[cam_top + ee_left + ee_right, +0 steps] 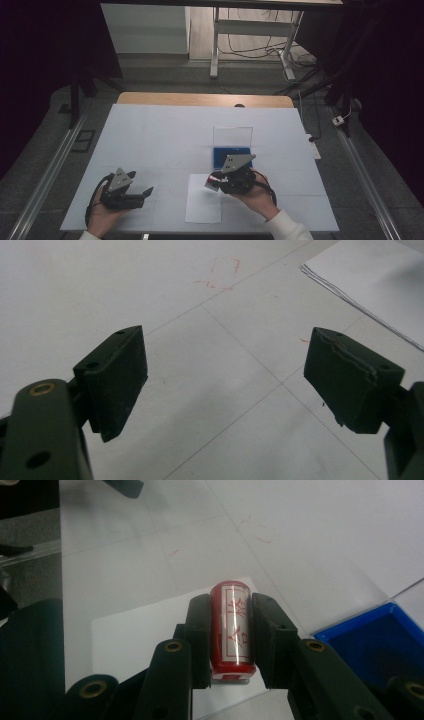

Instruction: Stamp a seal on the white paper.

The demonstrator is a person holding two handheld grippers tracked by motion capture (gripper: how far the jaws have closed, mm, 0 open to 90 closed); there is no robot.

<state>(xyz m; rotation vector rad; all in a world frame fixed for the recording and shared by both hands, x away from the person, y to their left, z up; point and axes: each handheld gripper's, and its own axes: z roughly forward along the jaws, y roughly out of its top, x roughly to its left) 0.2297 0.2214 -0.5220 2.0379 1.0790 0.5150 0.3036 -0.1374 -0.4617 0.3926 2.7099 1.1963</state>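
Currently on my table (150,125), entered item by item:

Item one, my right gripper (230,630): jaws pressed onto a red stamp (231,630), one pad on each long side. The stamp is a small red cylinder bearing a white label with red characters (I can't read them). It lies lengthwise between the pads, lifted above the sheet of paper (130,635). In the high view the right gripper (216,181) sits at the near centre of the table, with the stamp (214,181) at its tip over the right edge of the paper (202,207).

Item two, blue ink pad (231,154): an open tray just beyond the right gripper, its clear lid (232,136) standing up behind it. In the right gripper view the ink pad (380,645) lies to the right of the jaws, apart from the stamp.

Item three, my left gripper (225,380): jaws spread wide, nothing between them, only bare table (100,290) below. A few faint red marks (220,275) show on the surface ahead, and a corner of the paper (375,280) lies at the upper right. In the high view the left gripper (145,192) rests low at the near left, well apart from the stamp, pointing toward the paper
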